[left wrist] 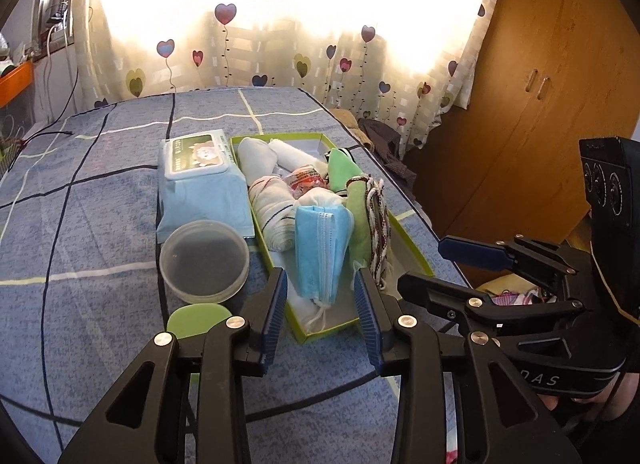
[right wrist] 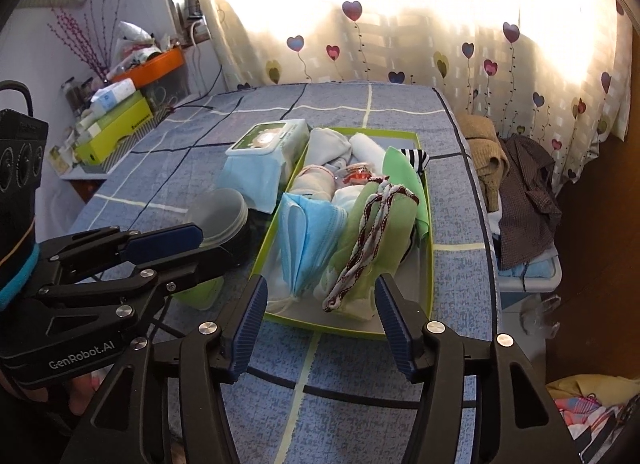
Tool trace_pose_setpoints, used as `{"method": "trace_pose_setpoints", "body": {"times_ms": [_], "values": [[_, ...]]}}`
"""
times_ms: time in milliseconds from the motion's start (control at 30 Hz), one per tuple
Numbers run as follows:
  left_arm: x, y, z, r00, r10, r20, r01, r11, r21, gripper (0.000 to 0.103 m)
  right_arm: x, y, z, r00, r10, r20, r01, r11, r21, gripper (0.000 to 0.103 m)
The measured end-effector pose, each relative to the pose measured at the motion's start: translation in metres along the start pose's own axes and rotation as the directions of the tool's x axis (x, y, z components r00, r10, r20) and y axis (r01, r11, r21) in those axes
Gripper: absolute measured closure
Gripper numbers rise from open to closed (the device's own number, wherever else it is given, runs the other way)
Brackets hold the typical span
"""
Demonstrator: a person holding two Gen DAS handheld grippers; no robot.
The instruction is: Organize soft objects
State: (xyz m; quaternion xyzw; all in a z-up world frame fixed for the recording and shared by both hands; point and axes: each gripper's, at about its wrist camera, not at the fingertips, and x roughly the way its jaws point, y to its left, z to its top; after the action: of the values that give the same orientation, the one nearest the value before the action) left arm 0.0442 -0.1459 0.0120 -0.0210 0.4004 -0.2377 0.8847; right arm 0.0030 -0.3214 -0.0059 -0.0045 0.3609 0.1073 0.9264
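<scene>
A shallow green box (left wrist: 412,254) sits on a worktop (left wrist: 100,224) draped in blue, grid-lined cloth, packed with soft goods: rolled white and cream cloths (left wrist: 268,200), a pleated blue mask (left wrist: 322,248) standing on edge, a folded green cloth (right wrist: 376,232) and a braided maroon-and-white cord (right wrist: 370,240) laid over it.

The left hand-held gripper (left wrist: 322,318) hangs just short of the box's near end, its 2 ribbed blue pads spread wide with nothing between them; the mask lies beyond, at 12 o'clock. The right hand-held gripper (right wrist: 318,318) is likewise spread and empty, the green cloth and cord ahead at 12 o'clock.

Beside the box at 9 o'clock lies a soft blue wipes pack (left wrist: 200,184) with a hard flip lid, and nearer, a round translucent tub (left wrist: 204,264) with a pale green disc (left wrist: 198,320) in front of it.

A heart-print curtain (left wrist: 280,44) glows at the far end. At 3 o'clock stands a wooden wardrobe (left wrist: 540,104), with brown clothes (right wrist: 524,200) heaped below; cartons and an orange tray (right wrist: 156,62) crowd a shelf at 10 o'clock.
</scene>
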Motion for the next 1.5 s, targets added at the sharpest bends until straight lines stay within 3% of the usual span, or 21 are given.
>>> {"method": "trace_pose_setpoints", "body": {"times_ms": [400,967,1500], "values": [[-0.011,0.000,-0.007,0.997,0.078,-0.006,-0.078,0.997,0.004,0.067,-0.006,0.012,-0.008,1.000,-0.010,0.002,0.010,1.000,-0.018,0.046],[-0.015,0.003,-0.014,0.998,0.065,-0.018,-0.065,0.998,-0.007,0.067,-0.005,0.020,-0.013,1.000,-0.024,-0.010,0.024,0.999,-0.033,0.045],[-0.010,0.003,-0.013,0.994,0.107,-0.028,-0.107,0.994,0.006,0.067,-0.002,0.020,-0.012,1.000,-0.025,-0.015,0.024,0.999,-0.033,0.044]]}}
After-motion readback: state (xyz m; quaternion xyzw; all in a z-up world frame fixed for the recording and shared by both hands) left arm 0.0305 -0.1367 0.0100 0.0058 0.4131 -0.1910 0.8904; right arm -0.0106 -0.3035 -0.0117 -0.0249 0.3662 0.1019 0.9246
